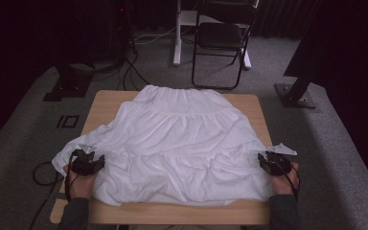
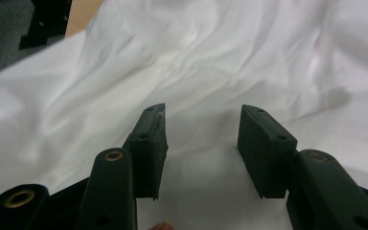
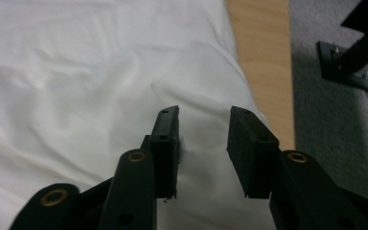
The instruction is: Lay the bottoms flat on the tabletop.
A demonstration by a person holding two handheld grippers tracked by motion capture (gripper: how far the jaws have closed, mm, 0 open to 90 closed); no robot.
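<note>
Light wooden worktop [image 1: 249, 103], rectangular, standing on grey carpet. One white tiered garment [image 1: 182, 139] lies spread flat on it, covering most of the surface; its left edge overhangs the worktop's side. Bare wood shows along the near edge and far corners.

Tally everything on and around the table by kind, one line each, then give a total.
White skirt spread on the table: 1
Wooden table: 1
Black grippers, left gripper and right gripper, both open at the skirt's near corners: 2
Black folding chair behind the table: 1
Total: 5
</note>
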